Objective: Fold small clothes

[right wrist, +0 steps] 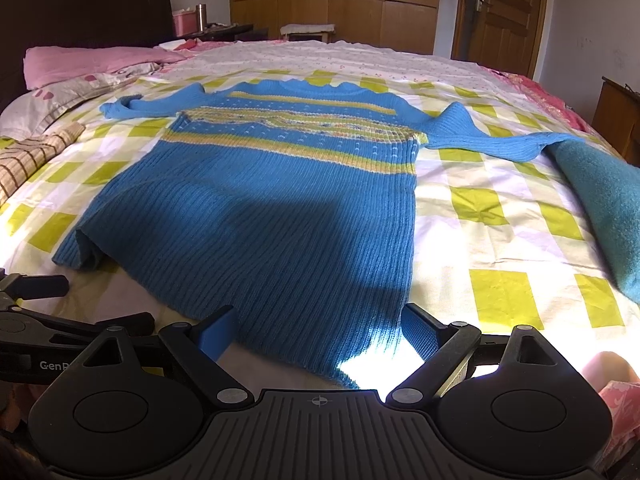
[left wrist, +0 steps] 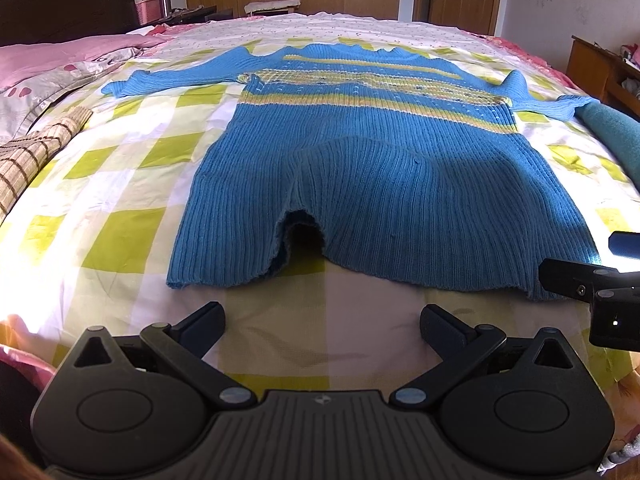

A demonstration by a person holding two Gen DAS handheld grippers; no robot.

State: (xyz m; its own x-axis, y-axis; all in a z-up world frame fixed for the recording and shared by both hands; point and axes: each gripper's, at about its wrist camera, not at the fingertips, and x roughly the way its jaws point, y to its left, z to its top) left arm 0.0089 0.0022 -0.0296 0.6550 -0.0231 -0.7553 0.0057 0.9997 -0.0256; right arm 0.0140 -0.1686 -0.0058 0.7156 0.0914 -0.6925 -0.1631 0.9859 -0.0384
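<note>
On the checked bedsheet (left wrist: 120,184) the blue knit sweater (left wrist: 360,184) lies flat, sleeves out, hem toward you with a raised pucker near its middle. Left gripper (left wrist: 322,328) is spread wide, empty, just short of the hem. Right gripper (right wrist: 316,332) is also apart, straddling the hem's right corner, not clamped. I'd move left out to the hem's left corner (left wrist: 176,280), pinch both layers at each corner, and lift evenly so the pucker flattens before folding. Keep clear of the teal cloth (right wrist: 600,208).
</note>
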